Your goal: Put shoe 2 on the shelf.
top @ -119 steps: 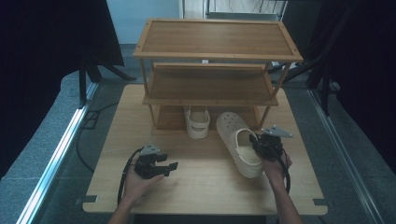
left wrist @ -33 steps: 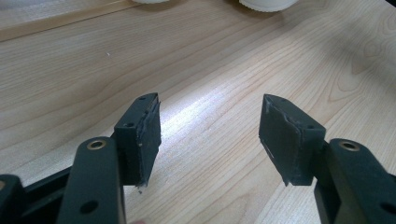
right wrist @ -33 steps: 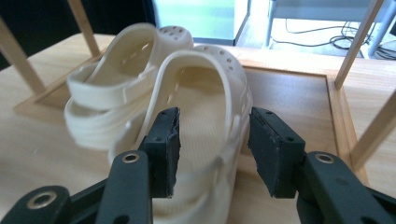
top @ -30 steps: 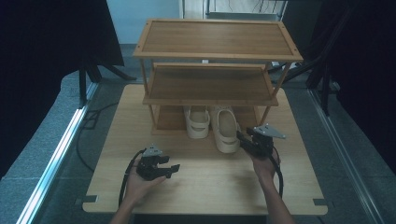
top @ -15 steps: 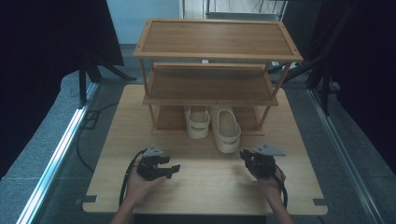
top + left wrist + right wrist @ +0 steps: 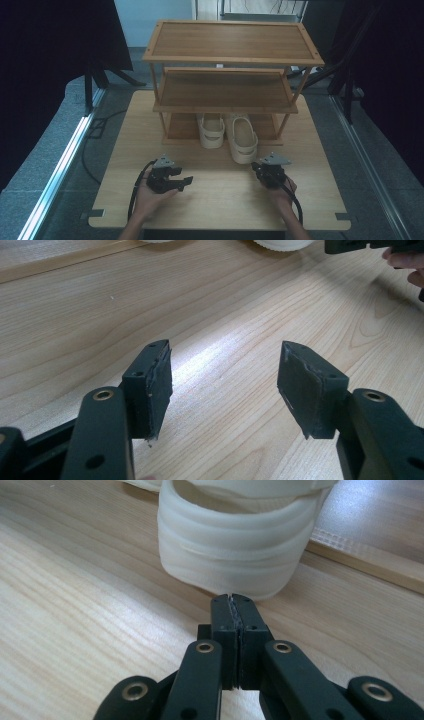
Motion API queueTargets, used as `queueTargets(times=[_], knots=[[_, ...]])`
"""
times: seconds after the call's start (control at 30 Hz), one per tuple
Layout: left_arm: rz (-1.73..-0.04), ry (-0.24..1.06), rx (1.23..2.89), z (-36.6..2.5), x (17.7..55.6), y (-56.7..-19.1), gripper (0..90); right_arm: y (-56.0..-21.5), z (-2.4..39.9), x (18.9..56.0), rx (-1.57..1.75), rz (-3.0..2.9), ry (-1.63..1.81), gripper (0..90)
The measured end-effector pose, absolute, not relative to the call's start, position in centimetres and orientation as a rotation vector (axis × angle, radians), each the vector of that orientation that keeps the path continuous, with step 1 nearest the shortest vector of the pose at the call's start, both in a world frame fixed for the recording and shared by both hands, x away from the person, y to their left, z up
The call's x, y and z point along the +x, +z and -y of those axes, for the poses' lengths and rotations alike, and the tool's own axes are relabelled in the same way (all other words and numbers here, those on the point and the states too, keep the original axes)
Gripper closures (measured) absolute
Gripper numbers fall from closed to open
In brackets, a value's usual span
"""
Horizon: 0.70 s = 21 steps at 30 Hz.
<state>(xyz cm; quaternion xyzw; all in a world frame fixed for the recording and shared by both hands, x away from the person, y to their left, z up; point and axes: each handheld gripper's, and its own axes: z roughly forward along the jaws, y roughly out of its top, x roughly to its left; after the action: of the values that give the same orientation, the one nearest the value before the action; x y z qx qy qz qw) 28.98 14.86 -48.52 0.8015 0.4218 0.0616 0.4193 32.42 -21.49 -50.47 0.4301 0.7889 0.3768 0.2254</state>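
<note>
2 cream sandals sit side by side under the lowest of 3 shelves on a wooden rack at the back of the table — the left sandal tucked further in, the right sandal with its heel jutting out toward the person. The right gripper, jaws pressed together on nothing, rests just short of that heel. The left gripper lies well apart on bare wood — jaws spread wide, empty.
</note>
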Motion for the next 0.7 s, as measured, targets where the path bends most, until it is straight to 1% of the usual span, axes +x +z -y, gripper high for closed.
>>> queueTargets(times=[0.7], knots=[[-1.065,0.154,2.008,-15.0,29.1,-48.6,39.1,-50.6,18.4,36.1,1.150,-2.190,0.998,88.1]])
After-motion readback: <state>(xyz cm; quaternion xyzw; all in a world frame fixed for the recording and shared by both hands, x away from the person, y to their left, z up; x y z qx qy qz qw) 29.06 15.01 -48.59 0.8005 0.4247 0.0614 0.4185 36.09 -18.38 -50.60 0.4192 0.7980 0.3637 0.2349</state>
